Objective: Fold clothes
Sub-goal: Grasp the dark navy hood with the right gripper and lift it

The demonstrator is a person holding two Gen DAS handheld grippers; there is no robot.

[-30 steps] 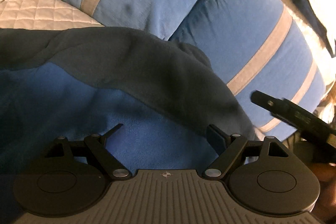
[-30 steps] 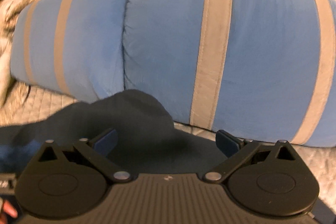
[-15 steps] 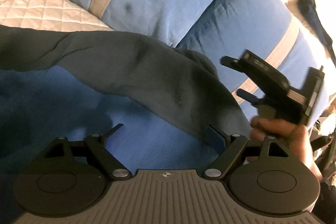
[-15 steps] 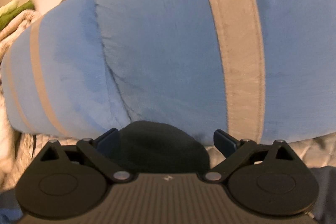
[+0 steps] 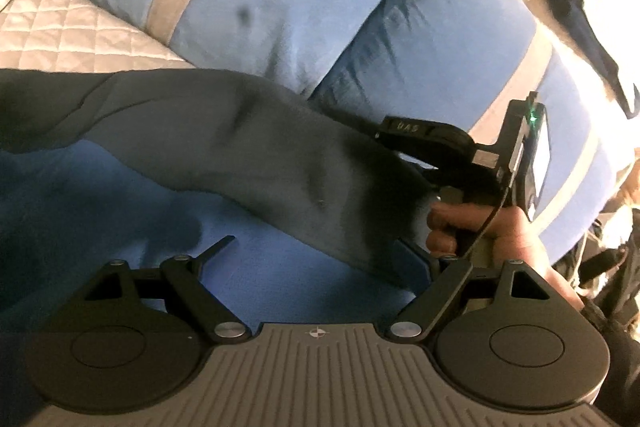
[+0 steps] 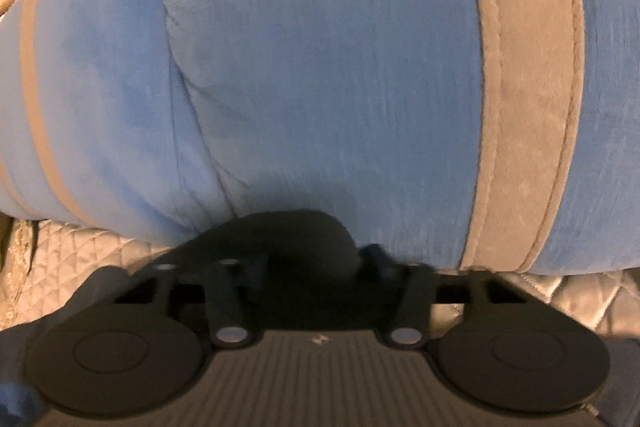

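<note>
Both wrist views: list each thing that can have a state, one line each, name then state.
Garment: unfolded, spread on the quilt, dark end bunched against the pillows.
Left gripper: open over the garment, gripping nothing.
Right gripper: jaws just closing, pinching the garment's dark end.
Pillows: lying side by side, touching.
Quilt: flat.

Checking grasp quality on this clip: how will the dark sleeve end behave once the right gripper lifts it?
Probably floppy: the dark sleeve already lies in soft wrinkles. It looks like thick fleece, so likely not slippery. The right gripper, whose jaws have just been closing, has fabric bunched between them.
</note>
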